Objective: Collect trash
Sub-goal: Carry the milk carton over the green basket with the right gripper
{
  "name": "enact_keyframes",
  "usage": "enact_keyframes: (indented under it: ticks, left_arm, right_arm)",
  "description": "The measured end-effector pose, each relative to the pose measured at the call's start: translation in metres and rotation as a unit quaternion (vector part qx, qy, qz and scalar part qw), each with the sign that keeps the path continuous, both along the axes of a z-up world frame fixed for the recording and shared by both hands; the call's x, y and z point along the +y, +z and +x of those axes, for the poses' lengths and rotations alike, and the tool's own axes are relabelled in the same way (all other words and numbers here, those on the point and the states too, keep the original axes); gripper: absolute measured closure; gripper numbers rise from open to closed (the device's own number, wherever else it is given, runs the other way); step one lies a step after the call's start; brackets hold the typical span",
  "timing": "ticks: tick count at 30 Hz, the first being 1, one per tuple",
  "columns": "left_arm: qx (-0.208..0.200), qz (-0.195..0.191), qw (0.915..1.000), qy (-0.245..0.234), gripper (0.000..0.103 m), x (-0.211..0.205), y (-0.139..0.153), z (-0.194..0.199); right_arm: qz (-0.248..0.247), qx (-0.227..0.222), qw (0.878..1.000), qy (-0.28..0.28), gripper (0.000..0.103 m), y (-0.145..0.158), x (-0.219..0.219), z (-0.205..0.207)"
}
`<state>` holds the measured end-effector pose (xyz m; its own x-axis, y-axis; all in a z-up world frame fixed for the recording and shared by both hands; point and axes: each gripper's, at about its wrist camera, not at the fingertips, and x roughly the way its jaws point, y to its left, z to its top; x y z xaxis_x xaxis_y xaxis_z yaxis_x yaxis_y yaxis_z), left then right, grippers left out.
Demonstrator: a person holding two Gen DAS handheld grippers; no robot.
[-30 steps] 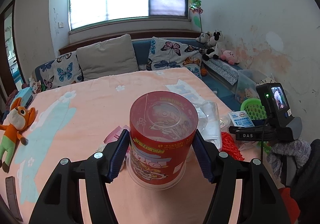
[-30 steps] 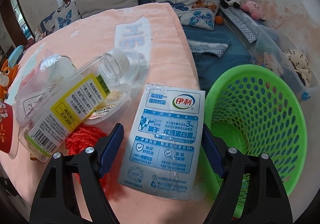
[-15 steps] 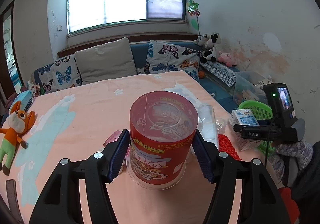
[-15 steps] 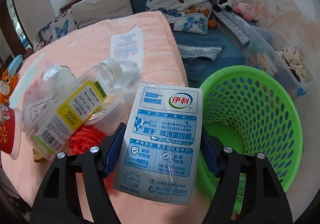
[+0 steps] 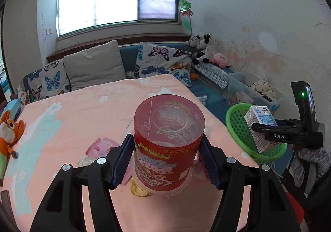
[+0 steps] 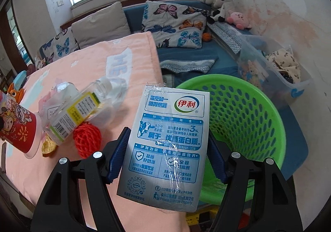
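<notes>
Peach-coloured cloth (image 6: 86, 66) is covering the counter, and its right edge is dropping off toward a blue sofa, with a green perforated basket (image 6: 258, 111) standing just beyond that edge. The right hand-held gripper (image 6: 167, 155) is pinching a blue-and-white milk carton (image 6: 165, 145) between its two blue pads, the long axis of the carton running away from the camera and leaning a little. The basket's open mouth is lying ahead and to the right of the carton, and in the left wrist view the carton (image 5: 261, 126) is hanging at the basket's near rim (image 5: 233, 126), so I am judging that a short carry to the right is bringing it over the opening. The left hand-held gripper (image 5: 167, 158) is gripping an upside-down red paper cup (image 5: 167, 145), farther from the basket. On the counter, a clear plastic bottle (image 6: 80, 111), a red string ball (image 6: 86, 138) and a gold wrapper (image 6: 48, 146) are waiting, near the corner.
</notes>
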<state>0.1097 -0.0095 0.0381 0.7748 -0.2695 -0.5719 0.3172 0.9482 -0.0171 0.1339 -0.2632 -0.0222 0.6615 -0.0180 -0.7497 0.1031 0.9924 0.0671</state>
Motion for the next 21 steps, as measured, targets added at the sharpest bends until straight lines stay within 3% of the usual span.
enact_keyframes:
  ticks: [9, 21]
  left_arm:
    - [-0.008, 0.018, 0.9998, -0.007, 0.042, -0.023, 0.004, 0.002]
    - [-0.027, 0.017, 0.9995, -0.003, 0.042, -0.023, 0.026, 0.0]
  right_arm:
    - [0.008, 0.01, 0.999, -0.034, 0.033, -0.018, -0.044, -0.013]
    - [0.01, 0.026, 0.999, -0.044, 0.033, -0.035, -0.061, -0.011]
